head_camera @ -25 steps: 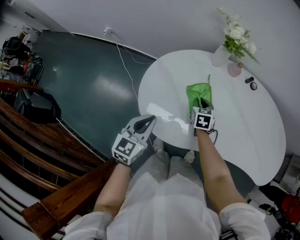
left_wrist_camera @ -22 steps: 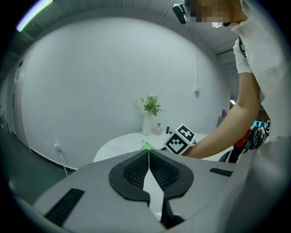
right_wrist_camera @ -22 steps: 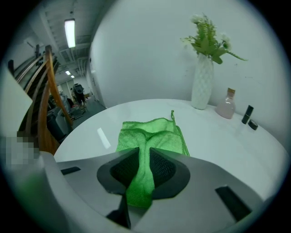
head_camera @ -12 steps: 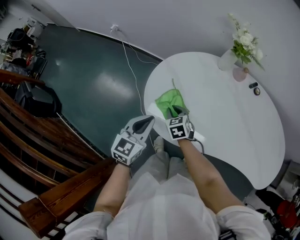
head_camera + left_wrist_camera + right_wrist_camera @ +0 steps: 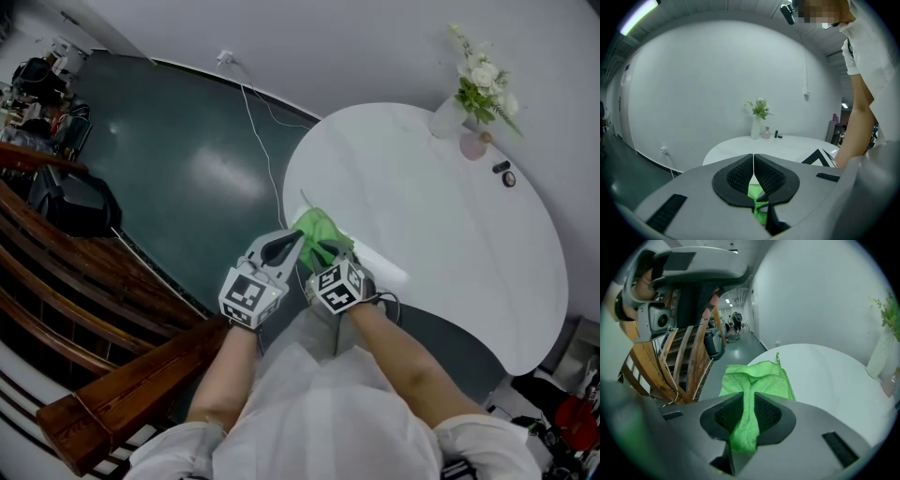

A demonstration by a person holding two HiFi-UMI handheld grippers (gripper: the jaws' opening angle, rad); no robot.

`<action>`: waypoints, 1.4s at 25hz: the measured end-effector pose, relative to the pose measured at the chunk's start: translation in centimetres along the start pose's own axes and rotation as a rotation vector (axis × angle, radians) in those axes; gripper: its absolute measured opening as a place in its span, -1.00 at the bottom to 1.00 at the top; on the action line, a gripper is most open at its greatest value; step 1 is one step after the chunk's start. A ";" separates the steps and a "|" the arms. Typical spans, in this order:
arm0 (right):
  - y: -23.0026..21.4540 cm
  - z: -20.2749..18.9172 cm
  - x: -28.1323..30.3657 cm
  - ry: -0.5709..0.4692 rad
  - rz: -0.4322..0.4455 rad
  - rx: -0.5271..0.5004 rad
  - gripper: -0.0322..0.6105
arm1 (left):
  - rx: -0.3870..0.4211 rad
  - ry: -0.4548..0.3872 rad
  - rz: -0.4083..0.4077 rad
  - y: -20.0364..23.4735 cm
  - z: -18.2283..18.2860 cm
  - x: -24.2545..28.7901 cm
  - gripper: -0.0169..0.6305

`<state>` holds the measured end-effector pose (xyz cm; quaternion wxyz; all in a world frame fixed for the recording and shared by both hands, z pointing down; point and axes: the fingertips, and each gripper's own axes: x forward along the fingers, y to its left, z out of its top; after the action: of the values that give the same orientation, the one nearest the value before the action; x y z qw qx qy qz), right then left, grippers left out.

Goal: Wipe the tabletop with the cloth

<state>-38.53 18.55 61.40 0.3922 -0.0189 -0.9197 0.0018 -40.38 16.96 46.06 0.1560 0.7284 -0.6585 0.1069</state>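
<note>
The right gripper (image 5: 325, 251) is clamped on a green cloth (image 5: 315, 228). In the right gripper view a fold of the cloth (image 5: 757, 380) runs up between the two pads of the gripper (image 5: 748, 399), which press on it from both sides. The rest of the cloth spreads flat beyond the jaws, on the near left edge of the round white table (image 5: 441, 216), with its hanging loop pointing toward the far side.

The left gripper (image 5: 294, 240) is closed and empty: in its own view the pads of the gripper (image 5: 753, 165) meet along a thin line with nothing between them, and only a bit of the cloth (image 5: 757, 196) shows below them. It hangs just left of the right gripper, beside the table edge and over the dark floor (image 5: 187, 159).

At the far right of the table stand a vase (image 5: 448, 116) of white flowers, a small pink bottle (image 5: 472, 142) and two small dark things (image 5: 503, 170), well apart from the cloth.
</note>
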 end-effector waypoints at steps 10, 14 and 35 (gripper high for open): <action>0.1 -3.1 -2.7 -0.035 0.061 -0.110 -0.69 | 0.021 0.010 -0.026 -1.8 0.4 1.6 -0.89; -1.5 -3.7 -3.3 -0.037 0.034 -0.085 -0.69 | 0.027 0.014 -0.040 -2.7 0.8 2.6 -0.89; -20.1 -12.3 -12.4 -0.045 -0.388 0.383 -0.69 | 0.064 0.022 -0.121 -8.0 1.8 7.3 -0.89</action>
<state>-21.72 -2.13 61.29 0.3611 0.2320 -0.8976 0.1008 -31.75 10.26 46.35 0.1461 0.7704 -0.6076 0.1261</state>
